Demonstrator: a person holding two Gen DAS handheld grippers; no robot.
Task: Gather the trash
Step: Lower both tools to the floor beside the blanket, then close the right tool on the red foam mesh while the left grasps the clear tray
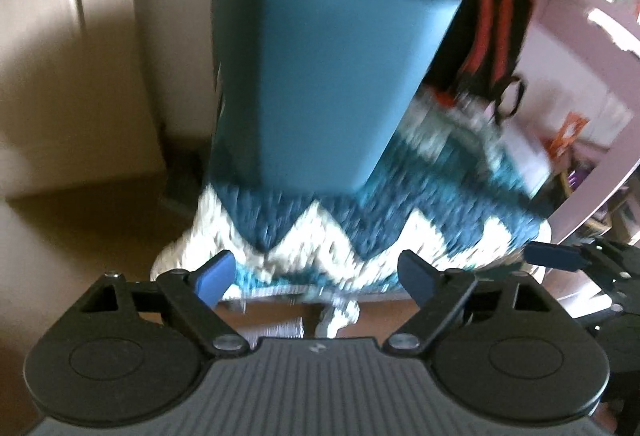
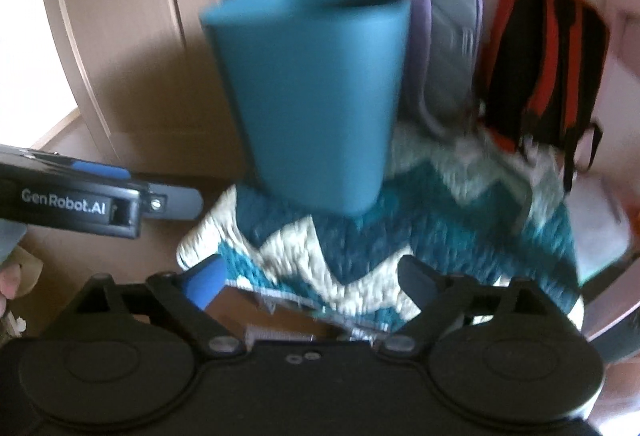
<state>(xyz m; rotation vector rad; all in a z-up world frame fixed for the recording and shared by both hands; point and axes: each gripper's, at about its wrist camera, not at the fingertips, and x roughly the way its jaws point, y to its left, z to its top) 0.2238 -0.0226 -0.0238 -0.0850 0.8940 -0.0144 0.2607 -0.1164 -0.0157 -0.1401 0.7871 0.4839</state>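
The teal bin (image 1: 316, 76) sits dead ahead of both tongs on a zigzag rug (image 1: 360, 232), and looks like light, stiff, smooth plastic, so the rim is probably the best spot to grab. It's tall, tapered and open-topped. Left tongs (image 1: 316, 274) and right tongs (image 2: 312, 276) are both gaping, nothing between them.
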